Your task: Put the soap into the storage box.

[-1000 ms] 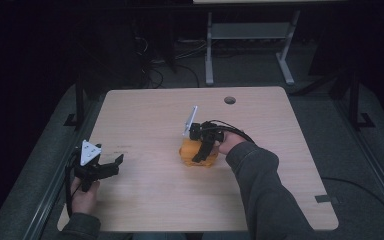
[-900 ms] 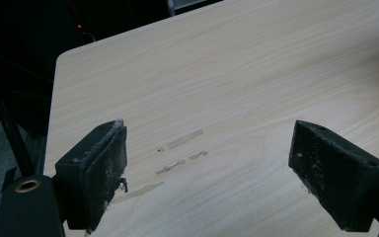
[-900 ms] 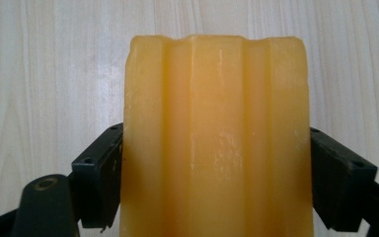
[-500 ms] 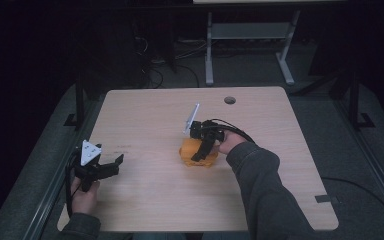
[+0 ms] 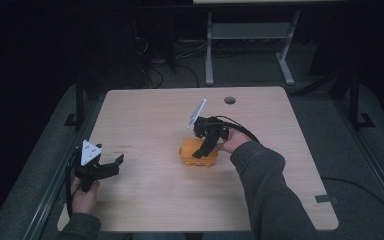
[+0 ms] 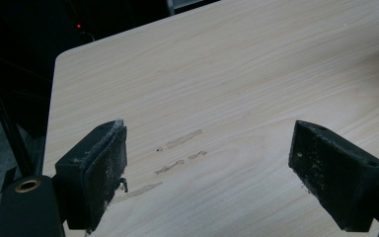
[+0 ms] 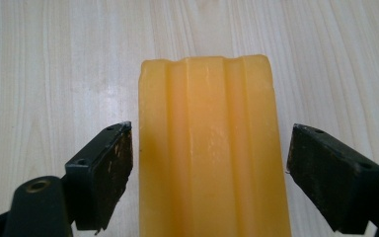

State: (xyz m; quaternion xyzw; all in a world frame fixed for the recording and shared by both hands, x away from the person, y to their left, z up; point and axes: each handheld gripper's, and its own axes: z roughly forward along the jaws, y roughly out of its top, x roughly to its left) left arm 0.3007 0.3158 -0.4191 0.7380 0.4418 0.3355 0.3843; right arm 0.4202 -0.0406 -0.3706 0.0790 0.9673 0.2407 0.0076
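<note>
Below, each labelled element as it appears from my side of the table.

Table: my work surface is a pale wood-grain table (image 5: 145, 115) with rounded corners; a round cable hole (image 5: 229, 100) sits near its far edge.

Orange block: a ridged orange block (image 5: 198, 153) lies flat on the table, near the middle and a little to my right. In the right gripper view its top (image 7: 209, 148) shows lengthwise ribs and runs away from the camera between my jaws.

Right gripper: my right gripper (image 5: 203, 150) is tipped downward over the block, with the grey three-cornered plate (image 5: 197, 113) raised behind it. Its jaws stand apart, one on each long side of the block (the left jaw looks just beside the block's edge, the right jaw shows a strip of bare table between pad and block). I cannot tell whether either pad touches.

Right hand: my right hand (image 5: 234, 141) grips the handle from the right, the grey sleeve (image 5: 267, 185) trailing back to the near edge.

Left gripper: my left gripper (image 5: 111, 165) is held near the table's left edge, well apart from the block. Its jaws are wide apart with bare wood between them.

Scuff marks: in the left gripper view, short pale scuff marks (image 6: 180, 153) lie on the wood between the two jaws.

Left hand: my left hand (image 5: 82, 196) holds the handle at the near left corner.
</note>
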